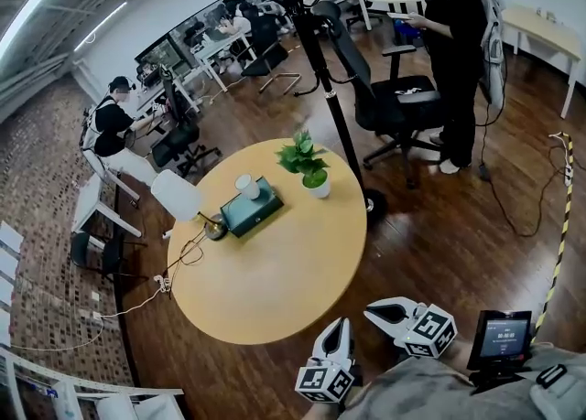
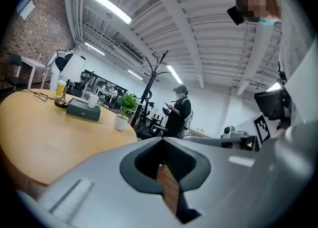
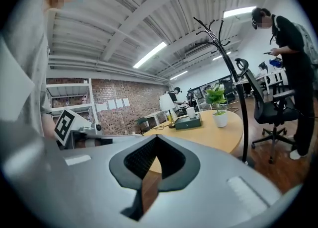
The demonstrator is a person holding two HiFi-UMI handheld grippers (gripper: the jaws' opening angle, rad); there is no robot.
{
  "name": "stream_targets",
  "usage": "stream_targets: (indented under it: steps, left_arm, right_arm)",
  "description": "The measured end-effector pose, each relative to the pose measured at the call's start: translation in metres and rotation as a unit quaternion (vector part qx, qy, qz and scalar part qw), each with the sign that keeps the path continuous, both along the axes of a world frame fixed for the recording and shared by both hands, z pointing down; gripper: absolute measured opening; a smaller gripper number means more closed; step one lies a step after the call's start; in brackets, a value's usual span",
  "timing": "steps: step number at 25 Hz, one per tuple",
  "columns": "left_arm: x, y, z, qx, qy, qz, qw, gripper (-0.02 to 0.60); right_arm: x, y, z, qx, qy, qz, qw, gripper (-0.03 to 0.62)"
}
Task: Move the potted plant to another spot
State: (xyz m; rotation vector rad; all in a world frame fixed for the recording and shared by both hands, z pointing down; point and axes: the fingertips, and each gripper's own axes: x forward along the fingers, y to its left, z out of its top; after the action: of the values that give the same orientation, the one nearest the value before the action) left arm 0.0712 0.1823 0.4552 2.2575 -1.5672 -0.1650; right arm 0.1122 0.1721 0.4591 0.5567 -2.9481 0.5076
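Potted plant (image 1: 309, 167) stands upright in its small white pot on the far side of the round wooden table (image 1: 275, 276), close to the rim and just to the right of a teal box (image 1: 253, 209) that carries a white cup (image 1: 247, 186). A black coat stand (image 1: 316, 52) rises from the floor just behind it. Both hand-held grippers hang off the table's near edge, well apart from the plant, with the bare tabletop between. The left gripper (image 1: 341, 328) has its jaws pressed together on nothing, pointing roughly level across the table; in the left gripper view the plant (image 2: 123, 109) sits above and left of the gripper (image 2: 166, 170). The right gripper (image 1: 374, 311) is likewise clenched and empty, and in the right gripper view the plant (image 3: 217, 102) shows above and right of the gripper (image 3: 151, 170), at the table's far end
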Motion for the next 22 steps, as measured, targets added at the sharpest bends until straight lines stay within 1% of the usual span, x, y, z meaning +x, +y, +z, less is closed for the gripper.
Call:
stream_targets:
  steps: [6,12,17,22]
  left_arm:
    - [0.001,-0.065,0.000,-0.009,-0.002,-0.026,0.9996,0.000]
    - [-0.004,-0.103,0.007,-0.019,0.001,-0.041,0.9990,0.002]
    - [-0.023,-0.135,0.013,-0.018,0.004,-0.042,0.9990,0.002]
    - [-0.050,-0.166,0.020,-0.016,0.012,-0.025,0.9995,0.002]
  right_arm:
    - [0.003,-0.068,0.000,-0.006,-0.002,-0.018,1.000,0.000]
    - [-0.002,-0.110,0.008,-0.017,-0.002,-0.026,1.000,0.001]
    - [-0.020,-0.140,0.018,-0.018,0.003,-0.023,1.000,0.000]
    - [-0.044,-0.167,0.024,-0.018,0.014,-0.002,1.000,0.000]
